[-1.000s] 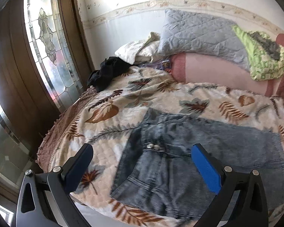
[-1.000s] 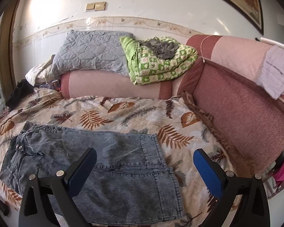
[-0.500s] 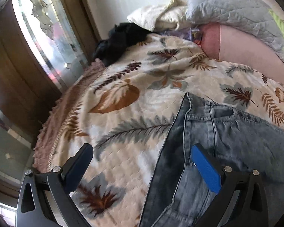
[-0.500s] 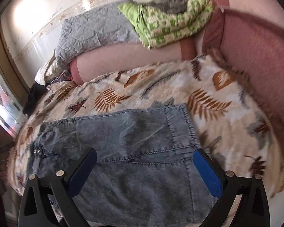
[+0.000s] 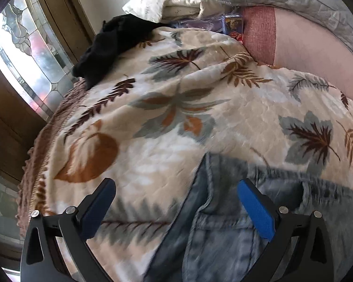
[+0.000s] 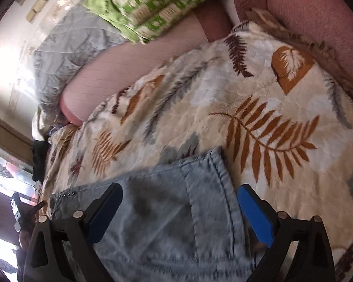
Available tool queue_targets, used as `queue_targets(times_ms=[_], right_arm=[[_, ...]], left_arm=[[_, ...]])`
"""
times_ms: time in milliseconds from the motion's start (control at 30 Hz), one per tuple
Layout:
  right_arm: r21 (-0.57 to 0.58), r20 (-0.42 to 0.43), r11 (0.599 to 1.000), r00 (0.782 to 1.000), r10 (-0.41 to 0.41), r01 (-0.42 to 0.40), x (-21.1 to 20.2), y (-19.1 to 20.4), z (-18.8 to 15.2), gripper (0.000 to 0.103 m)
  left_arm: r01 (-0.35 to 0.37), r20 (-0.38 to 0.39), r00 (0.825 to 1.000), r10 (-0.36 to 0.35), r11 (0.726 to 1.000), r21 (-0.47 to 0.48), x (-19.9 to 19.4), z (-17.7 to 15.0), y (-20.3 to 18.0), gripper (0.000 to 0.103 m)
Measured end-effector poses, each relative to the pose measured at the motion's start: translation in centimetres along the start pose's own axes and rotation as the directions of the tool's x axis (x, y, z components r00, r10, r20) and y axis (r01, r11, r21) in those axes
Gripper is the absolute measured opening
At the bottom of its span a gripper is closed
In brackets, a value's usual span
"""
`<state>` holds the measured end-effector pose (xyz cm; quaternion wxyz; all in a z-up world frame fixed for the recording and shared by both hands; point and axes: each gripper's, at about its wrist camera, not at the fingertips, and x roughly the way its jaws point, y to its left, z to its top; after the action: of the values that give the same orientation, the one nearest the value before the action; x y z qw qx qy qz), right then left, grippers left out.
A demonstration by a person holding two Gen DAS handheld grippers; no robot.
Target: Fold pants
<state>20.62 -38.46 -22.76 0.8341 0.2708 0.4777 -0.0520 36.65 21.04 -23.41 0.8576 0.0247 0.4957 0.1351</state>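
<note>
Pants [image 5: 223, 230] of faded denim lie flat on the bed's leaf-print blanket [image 5: 176, 108], spread for folding; left gripper [image 5: 176, 202] at the waistband corner, right gripper [image 6: 180, 202] at the hem corner, both jaws wide, poised to pinch

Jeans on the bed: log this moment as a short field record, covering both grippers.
garment: jeans, flat on the leafy blanket
left gripper: jaws open, over the jeans' far left corner
right gripper: jaws open, over the jeans' far right corner
grip: none yet
clutter: black cloth at the blanket's far left edge; green quilt on the bolster
image: motion-blurred
</note>
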Motion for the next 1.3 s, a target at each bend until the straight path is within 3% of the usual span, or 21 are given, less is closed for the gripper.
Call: queue_targets(times_ms=[100, 233, 300, 367, 433, 500, 567, 600, 633, 667, 733, 1000, 1167, 1300], right_arm=[[0.000, -0.018, 0.999, 0.999, -0.042, 0.042, 2.3, -0.8, 1.0, 0.089], [0.041, -0.029, 0.998, 0.999, -0.040, 0.041, 4.4, -2.3, 1.8, 0.084], [0.031, -0.053, 0.999, 0.998, -0.042, 0.044, 5.5, -2.4, 1.9, 0.077], [0.016, -0.075, 0.999, 0.996, -0.048, 0.049, 6.2, -2.2, 1.6, 0.071], [-0.001, -0.087, 0.996, 0.992, -0.090, 0.090, 7.0, -2.0, 1.4, 0.067], [-0.019, -0.075, 0.992, 0.989, -0.126, 0.125, 7.6, -1.9, 1.5, 0.062], [-0.048, -0.065, 0.985, 0.984, -0.166, 0.163, 7.7, -1.6, 1.5, 0.045], [-0.069, -0.063, 0.980, 0.980, -0.191, 0.187, 7.8, -1.5, 1.5, 0.041], [-0.080, -0.062, 0.978, 0.978, -0.199, 0.194, 7.8, -1.4, 1.5, 0.034], [-0.090, -0.059, 0.977, 0.979, -0.197, 0.191, 7.7, -1.3, 1.6, 0.022], [-0.095, -0.058, 0.980, 0.981, -0.183, 0.177, 7.3, -1.2, 1.7, 0.015], [-0.082, 0.073, 0.986, 0.987, -0.142, 0.148, 2.6, 0.3, 1.9, 0.015], [-0.070, 0.161, 0.990, 0.981, -0.111, 0.124, -1.4, 2.0, 2.7, 0.015], [-0.048, 0.273, 0.995, 0.959, -0.073, 0.090, -6.1, 3.0, 2.8, 0.015]], left_arm=[[0.021, -0.007, 1.000, -0.021, 1.000, 0.012, 1.3, 0.4, -1.3, 0.103], [0.023, -0.017, 1.000, -0.022, 1.000, 0.021, 2.6, 0.8, -1.9, 0.103], [0.043, -0.022, 0.999, -0.043, 0.999, 0.011, 3.1, 0.8, -1.9, 0.099], [0.058, -0.040, 0.998, -0.057, 0.998, 0.019, 3.9, 0.6, -2.1, 0.084], [0.088, -0.083, 0.993, -0.084, 0.995, 0.037, 5.0, 0.3, -2.4, 0.057], [0.140, -0.087, 0.987, -0.136, 0.990, 0.032, 5.4, 0.0, -2.4, 0.049], [0.130, -0.068, 0.990, -0.125, 0.989, 0.069, 5.2, 0.0, -2.9, 0.039], [0.139, -0.066, 0.989, -0.133, 0.986, 0.089, 5.1, 0.1, -3.2, 0.025], [0.150, -0.069, 0.987, -0.144, 0.984, 0.098, 5.0, 0.2, -3.5, 0.020], [0.147, -0.072, 0.988, -0.140, 0.983, 0.106, 4.9, 0.4, -3.7, 0.019], [0.151, -0.074, 0.987, -0.143, 0.982, 0.113, 4.6, 0.7, -3.7, 0.016], [0.206, 0.023, 0.977, -0.210, 0.971, 0.121, -0.7, 1.6, -1.7, 0.015], [0.275, 0.096, 0.954, -0.283, 0.958, 0.087, -5.8, 2.4, 0.3, 0.015], [0.320, 0.162, 0.931, -0.328, 0.944, 0.076, -10.1, 1.4, 2.2, 0.015]])
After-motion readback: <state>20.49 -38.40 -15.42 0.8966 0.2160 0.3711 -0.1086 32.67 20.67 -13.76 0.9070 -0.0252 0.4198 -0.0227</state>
